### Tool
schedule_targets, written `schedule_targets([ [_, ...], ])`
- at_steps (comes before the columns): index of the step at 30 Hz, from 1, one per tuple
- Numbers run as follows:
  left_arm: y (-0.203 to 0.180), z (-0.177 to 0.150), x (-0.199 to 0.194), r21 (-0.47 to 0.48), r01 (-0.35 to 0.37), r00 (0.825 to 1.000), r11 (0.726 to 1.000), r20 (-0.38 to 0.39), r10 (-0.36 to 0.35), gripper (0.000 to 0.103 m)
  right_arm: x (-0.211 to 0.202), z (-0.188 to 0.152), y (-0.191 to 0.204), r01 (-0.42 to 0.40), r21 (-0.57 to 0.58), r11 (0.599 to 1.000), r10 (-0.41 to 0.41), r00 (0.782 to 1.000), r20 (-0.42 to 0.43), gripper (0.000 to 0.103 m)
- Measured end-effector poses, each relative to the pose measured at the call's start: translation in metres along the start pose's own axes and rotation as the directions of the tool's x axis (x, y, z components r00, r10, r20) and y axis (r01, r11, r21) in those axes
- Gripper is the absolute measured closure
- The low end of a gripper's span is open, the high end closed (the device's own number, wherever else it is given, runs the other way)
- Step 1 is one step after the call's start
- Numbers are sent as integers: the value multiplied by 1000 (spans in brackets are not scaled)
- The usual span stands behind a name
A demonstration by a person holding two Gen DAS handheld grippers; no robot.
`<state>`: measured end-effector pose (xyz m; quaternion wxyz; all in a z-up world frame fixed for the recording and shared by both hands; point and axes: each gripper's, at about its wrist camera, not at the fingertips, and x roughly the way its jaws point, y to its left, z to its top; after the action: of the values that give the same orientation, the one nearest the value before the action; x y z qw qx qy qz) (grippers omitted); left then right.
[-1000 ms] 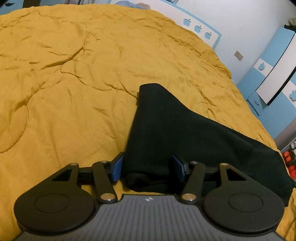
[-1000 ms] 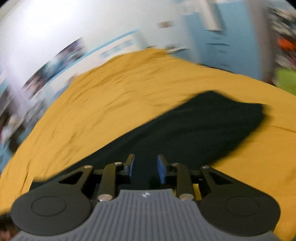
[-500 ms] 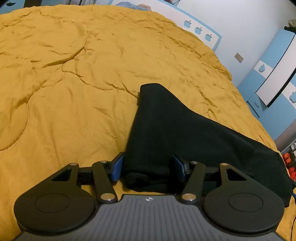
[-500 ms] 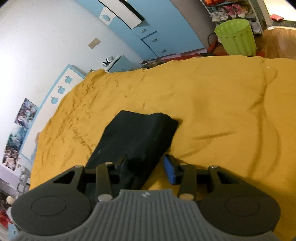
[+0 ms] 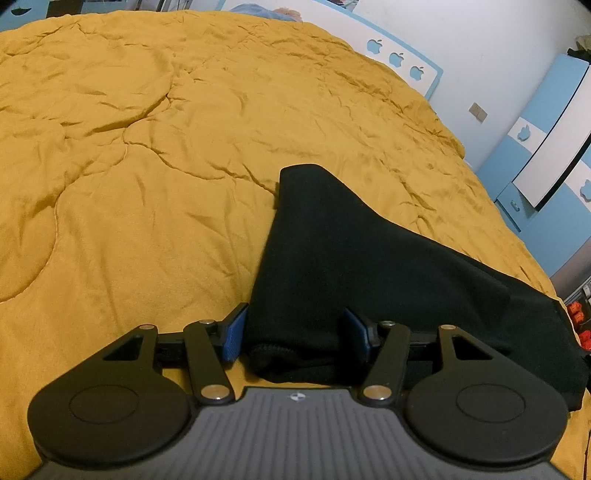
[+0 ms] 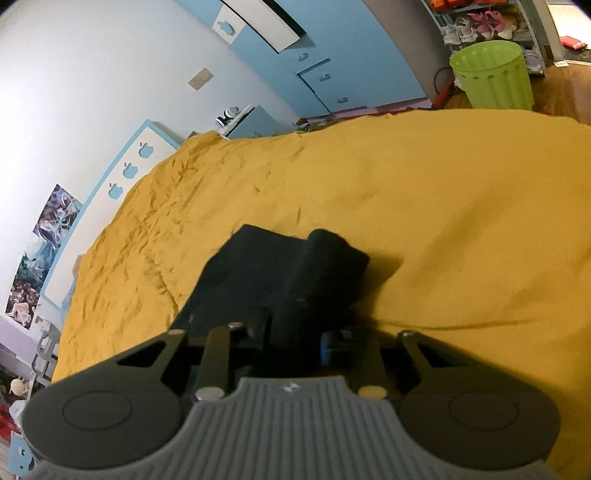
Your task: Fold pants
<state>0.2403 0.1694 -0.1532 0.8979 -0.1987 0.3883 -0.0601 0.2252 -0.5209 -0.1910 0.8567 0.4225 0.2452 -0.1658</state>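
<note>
The black pants (image 5: 351, 266) lie folded on the yellow quilt (image 5: 147, 184). My left gripper (image 5: 295, 334) is open, its blue pads on either side of the near rolled edge of the pants, resting low on the bed. In the right wrist view the pants (image 6: 280, 273) show as a dark bundle with one end raised. My right gripper (image 6: 293, 341) has its jaws partly closed around that end of the fabric; the left pad is hidden by the cloth.
The bed's quilt fills both views. A white and blue headboard (image 5: 402, 62) and blue wardrobe (image 5: 546, 155) stand beyond the bed. A green bin (image 6: 491, 74) and a shoe rack (image 6: 480, 22) stand on the floor past the bed edge.
The right gripper swung round fast, opened beside the pants' end, then narrowed around the fabric, which now bunches up. The left gripper has stayed still.
</note>
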Motion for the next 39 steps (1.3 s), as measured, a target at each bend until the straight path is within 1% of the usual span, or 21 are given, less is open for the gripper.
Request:
schedule_targets([
  [2,0,0,0,1,0,1000,1000,1,0,36,-5,4,8,-8,-31,999,9,1000,17,89],
  [5,0,0,0,0,2,1000,1000,2,-2,36,-17,9,34,-15,-138,990,23,998,57,92],
  [7,1,-1,0,-2,5,1000,1000,4,-5,36,-26,10,57,-19,-216,976,38,996,84,93],
  [10,2,-2,0,-5,11,1000,1000,9,-11,36,-38,5,100,-27,-354,935,75,989,124,93],
  [11,2,-2,0,-7,13,1000,1000,10,-13,36,-43,0,116,-33,-409,912,96,986,134,93],
  [13,3,-3,-1,-10,18,1000,1000,13,-18,36,-51,-16,148,-49,-529,848,146,979,144,93],
  [16,4,-4,-2,-17,27,999,999,17,-27,36,-60,-55,194,-73,-708,702,216,970,115,93],
  [17,4,-4,-2,-18,29,999,999,18,-28,36,-61,-67,205,-77,-747,661,227,969,100,93],
  [18,4,-4,-2,-19,30,999,999,19,-30,36,-60,-85,216,-85,-794,602,236,969,76,93],
  [19,5,-4,-2,-19,31,999,999,19,-31,36,-60,-99,223,-90,-825,558,242,969,58,93],
  [20,5,-4,-3,-19,33,999,999,20,-33,36,-58,-117,230,-96,-859,503,247,968,37,93],
  [23,5,-5,-4,-21,38,999,999,23,-37,36,-53,-166,240,-120,-926,358,248,968,-29,93],
  [25,6,-5,-4,-23,40,999,999,24,-39,36,-52,-191,242,-137,-947,289,244,968,-66,93],
  [26,6,-5,-4,-23,40,999,999,24,-40,36,-52,-206,243,-151,-958,245,240,966,-91,93],
  [29,6,-6,-4,-24,42,999,999,28,-41,36,-49,-240,241,-167,-977,135,218,966,-136,93],
  [31,5,-7,-4,-25,43,999,999,30,-43,36,-44,-254,240,-170,-982,81,199,968,-151,93],
  [32,6,-7,-4,-26,44,999,999,30,-43,36,-43,-259,241,-166,-984,60,192,970,-152,93],
  [33,6,-7,-5,-26,45,999,999,31,-44,36,-43,-260,243,-162,-985,54,190,970,-149,94],
  [34,5,-7,-5,-26,44,999,999,32,-44,36,-44,-258,246,-156,-986,58,194,971,-142,94],
  [37,5,-8,-5,-26,44,998,999,34,-43,36,-58,-243,259,-109,-989,97,242,967,-83,95],
  [39,5,-8,-5,-26,45,998,999,34,-44,36,-71,-236,267,-59,-989,132,302,953,-16,95],
])
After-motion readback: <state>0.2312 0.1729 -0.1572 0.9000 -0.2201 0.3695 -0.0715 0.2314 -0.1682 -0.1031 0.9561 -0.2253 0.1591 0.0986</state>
